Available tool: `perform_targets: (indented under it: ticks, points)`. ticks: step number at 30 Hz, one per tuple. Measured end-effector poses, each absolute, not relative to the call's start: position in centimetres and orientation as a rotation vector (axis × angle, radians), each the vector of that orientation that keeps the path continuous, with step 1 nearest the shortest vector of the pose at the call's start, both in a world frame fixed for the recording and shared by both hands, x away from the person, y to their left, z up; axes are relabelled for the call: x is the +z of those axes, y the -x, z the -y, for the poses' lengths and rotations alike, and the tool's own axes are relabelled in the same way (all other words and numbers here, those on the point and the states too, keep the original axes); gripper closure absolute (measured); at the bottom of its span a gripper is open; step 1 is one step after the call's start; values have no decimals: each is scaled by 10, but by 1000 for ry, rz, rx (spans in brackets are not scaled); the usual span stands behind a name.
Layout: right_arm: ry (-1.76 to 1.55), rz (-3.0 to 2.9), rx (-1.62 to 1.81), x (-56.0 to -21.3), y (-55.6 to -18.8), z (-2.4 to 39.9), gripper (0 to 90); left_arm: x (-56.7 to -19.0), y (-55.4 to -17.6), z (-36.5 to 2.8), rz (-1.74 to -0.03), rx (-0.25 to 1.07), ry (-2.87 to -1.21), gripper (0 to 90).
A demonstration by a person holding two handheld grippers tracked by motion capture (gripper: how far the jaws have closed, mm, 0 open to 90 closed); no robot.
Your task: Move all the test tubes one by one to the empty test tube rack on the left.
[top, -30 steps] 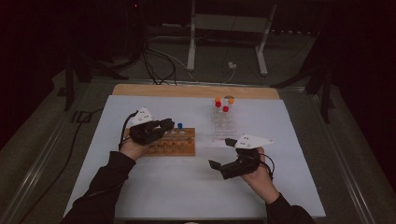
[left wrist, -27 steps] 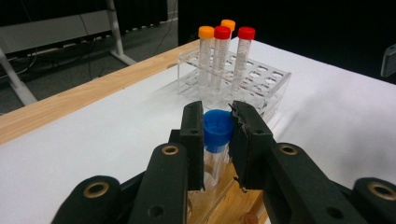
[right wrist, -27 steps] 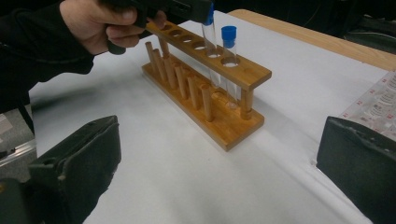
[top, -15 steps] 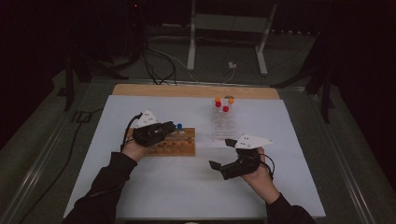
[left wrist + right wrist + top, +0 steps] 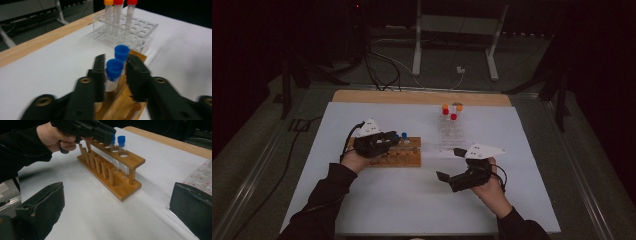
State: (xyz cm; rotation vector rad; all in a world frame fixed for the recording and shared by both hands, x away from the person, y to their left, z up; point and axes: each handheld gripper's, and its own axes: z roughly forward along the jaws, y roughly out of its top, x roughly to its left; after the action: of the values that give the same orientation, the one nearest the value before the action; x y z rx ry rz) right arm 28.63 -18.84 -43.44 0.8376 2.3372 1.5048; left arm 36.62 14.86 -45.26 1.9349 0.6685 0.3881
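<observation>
A wooden rack [image 5: 408,159] lies left of centre on the white table. Two blue-capped tubes stand at its far end, the nearer one [image 5: 114,68] in front of the other [image 5: 121,52]. My left gripper [image 5: 393,140] hovers over that end. Its jaws have just been opening and stand open, one on each side of the nearer tube's cap, a thin gap at each pad [image 5: 100,75]. My right gripper [image 5: 451,164] is held above the table right of the rack [image 5: 117,185], open wide with nothing between its fingers.
A clear plastic rack [image 5: 451,136] stands behind the right gripper, holding tubes with red and orange caps [image 5: 445,111] at its far end. A wooden strip [image 5: 422,97] borders the table's far edge. Metal stand legs and cables lie on the dark floor beyond.
</observation>
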Motion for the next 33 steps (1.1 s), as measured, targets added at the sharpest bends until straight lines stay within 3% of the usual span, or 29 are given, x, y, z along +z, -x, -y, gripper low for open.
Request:
perform_targets:
  ticks: [5,21,27,33]
  points:
    - [-841,-2320,1513,-430,-288,191,1,-446,-356,-151,-641,388,-1920,435]
    - [-880,-2203,1501,-409,-318,212,1,-433,-322,-162,-548,197,-1894,103]
    - [-916,-2171,1483,-407,-334,219,0,-433,-315,-162,-506,160,-1905,24]
    - [-952,-2139,1444,-411,-353,225,0,-435,-310,-163,-488,127,-1912,6]
